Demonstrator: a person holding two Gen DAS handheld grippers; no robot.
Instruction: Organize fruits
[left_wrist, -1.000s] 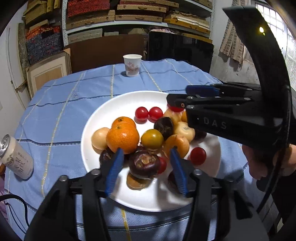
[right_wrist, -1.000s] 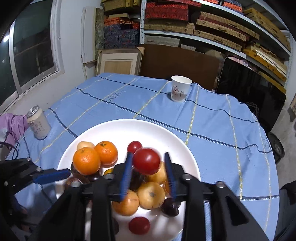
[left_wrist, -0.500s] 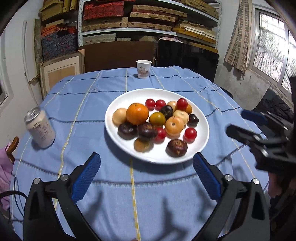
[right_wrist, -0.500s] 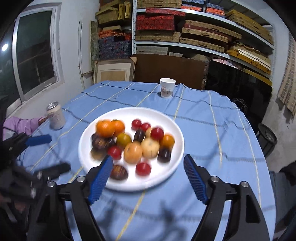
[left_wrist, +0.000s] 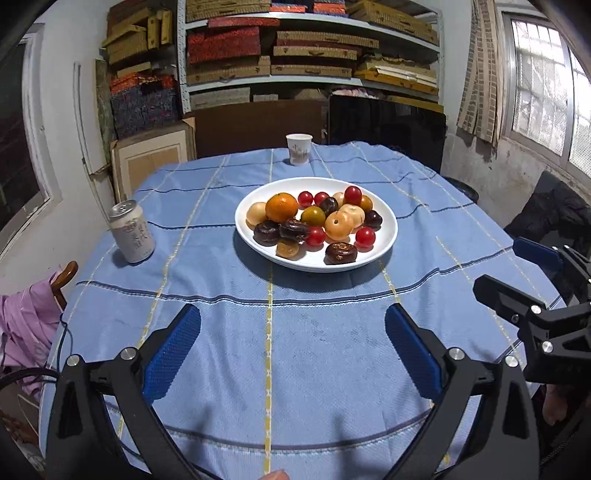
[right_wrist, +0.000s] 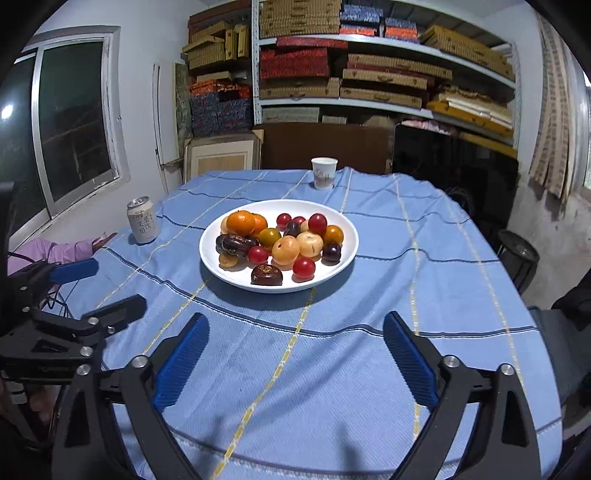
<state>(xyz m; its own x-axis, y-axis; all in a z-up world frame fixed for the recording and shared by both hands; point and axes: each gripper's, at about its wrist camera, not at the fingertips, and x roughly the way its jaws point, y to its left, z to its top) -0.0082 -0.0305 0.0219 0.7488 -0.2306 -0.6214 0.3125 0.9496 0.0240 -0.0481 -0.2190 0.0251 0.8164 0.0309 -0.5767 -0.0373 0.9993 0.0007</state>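
Fruit-laden round white plate (left_wrist: 388, 236) on blue cloth; left gripper (left_wrist: 293, 349) released, empty; right gripper (right_wrist: 295, 354) just spread, empty; black bin (right_wrist: 519, 258) in right view only.

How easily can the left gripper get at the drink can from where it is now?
Probably yes. The left gripper has its jaws wide open and empty, the can stands alone on the tablecloth, apart from the plate, and only bare cloth lies between them.
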